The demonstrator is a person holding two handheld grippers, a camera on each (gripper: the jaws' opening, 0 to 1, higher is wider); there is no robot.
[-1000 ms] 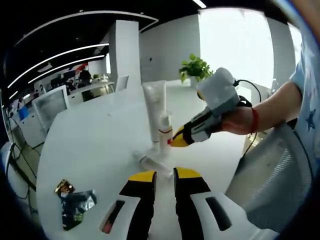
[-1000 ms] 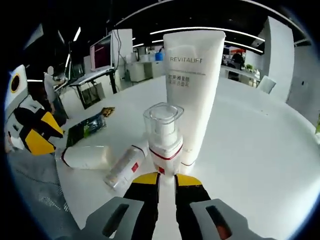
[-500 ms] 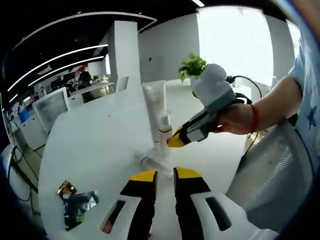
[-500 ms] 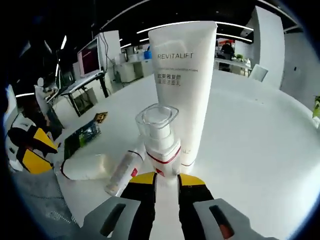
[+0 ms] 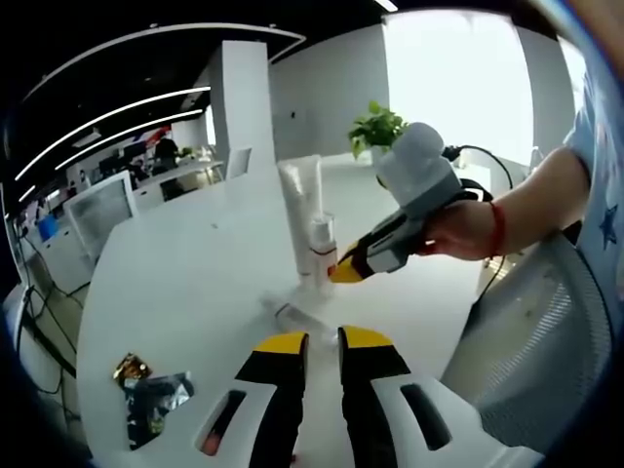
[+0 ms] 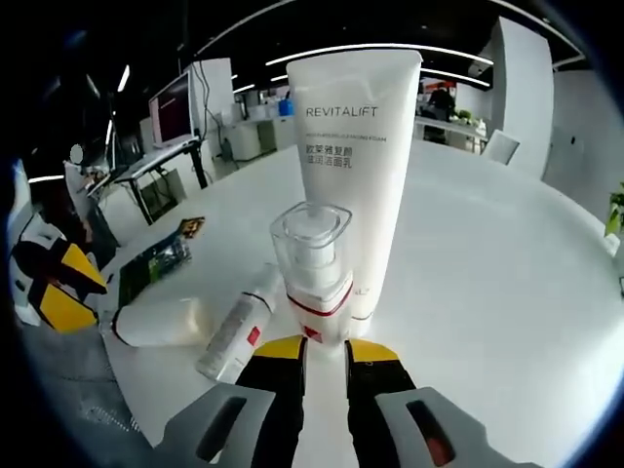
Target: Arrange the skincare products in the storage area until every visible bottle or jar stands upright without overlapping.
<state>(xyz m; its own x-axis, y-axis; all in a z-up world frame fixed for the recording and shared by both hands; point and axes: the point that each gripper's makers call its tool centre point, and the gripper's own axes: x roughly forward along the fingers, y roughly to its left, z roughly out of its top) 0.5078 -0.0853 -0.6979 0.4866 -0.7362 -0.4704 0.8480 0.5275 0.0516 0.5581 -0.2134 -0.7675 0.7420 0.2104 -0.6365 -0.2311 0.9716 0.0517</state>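
Table (image 6: 507, 283): white, round-edged; carries all the products.

Tall tube (image 6: 353, 166): white, printed REVITALIFT, standing upright on its cap at centre of the right gripper view; in the left gripper view it stands at upper centre (image 5: 300, 210).

Pump bottle (image 6: 314, 273): white body, red band, clear square cap; upright, directly in front of the tube and touching or nearly touching it. Left gripper view shows it just below the tube (image 5: 319, 255).

Slim bottle (image 6: 237, 325): lying on its side, left of the pump bottle, red mark near its lower end. Blurred in the left gripper view (image 5: 292, 312).

Squat bottle (image 6: 161, 322): white, lying on its side at lower left of the right gripper view, just beside the slim bottle.

Right gripper (image 6: 324, 353): yellow-tipped jaws with a narrow gap, tips at the base of the pump bottle; whether they actually pinch it I cannot tell, contact point is hidden. In the left gripper view it comes in from the right (image 5: 343, 273), held by a hand (image 5: 466, 229), tip at the pump bottle.

Left gripper (image 5: 320, 343): jaws slightly apart, nothing between them, low centre, short of the lying bottles. Seen at left edge of the right gripper view (image 6: 49, 283).

Foil packet (image 5: 151, 395): dark, crumpled, lower left of the left gripper view.

Potted plant (image 5: 375, 129): far table edge, upper centre.
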